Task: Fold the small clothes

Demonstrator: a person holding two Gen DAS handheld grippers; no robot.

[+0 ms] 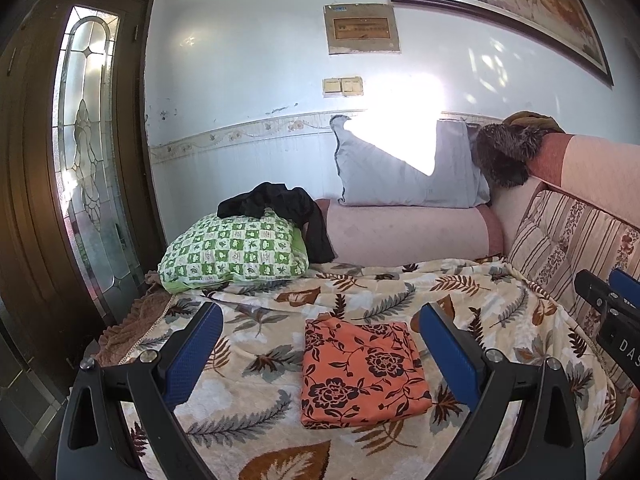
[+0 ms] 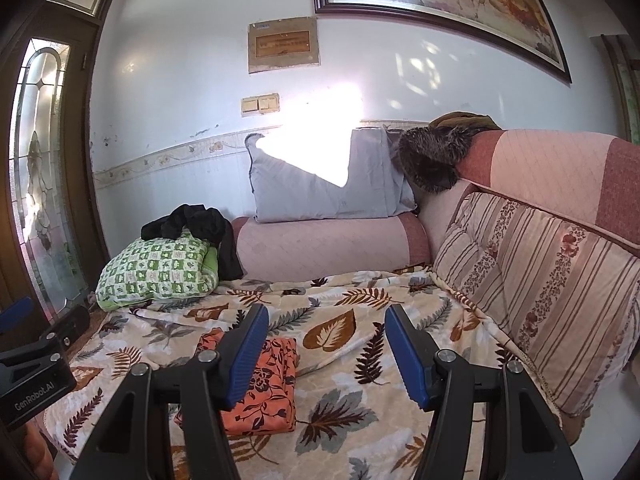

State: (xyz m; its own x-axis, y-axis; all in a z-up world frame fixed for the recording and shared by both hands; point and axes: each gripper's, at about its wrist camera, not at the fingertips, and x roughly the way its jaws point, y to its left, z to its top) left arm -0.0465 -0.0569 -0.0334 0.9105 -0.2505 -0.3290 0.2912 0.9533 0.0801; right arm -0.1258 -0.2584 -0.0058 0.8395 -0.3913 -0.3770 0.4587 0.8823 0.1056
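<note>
A folded orange floral cloth (image 1: 362, 372) lies flat on the leaf-print blanket (image 1: 400, 292), between the spread, empty fingers of the left tool (image 1: 320, 344). The right tool (image 2: 324, 350), also open and empty, hovers just right of it. Beyond both sit a green checked pillow (image 1: 236, 254) with a black garment (image 1: 280, 208) on top, nothing blocking the way.

A leaf-patterned blanket (image 1: 360, 292) is spread over the sofa seat. A green checked pillow (image 1: 236, 254) is set at its far left end, with a black garment (image 1: 280, 206) draped over it. A pale blue pillow (image 1: 404, 172) is propped against the wall, and a striped floral cushion (image 2: 540, 280) is leaned against the backrest.
</note>
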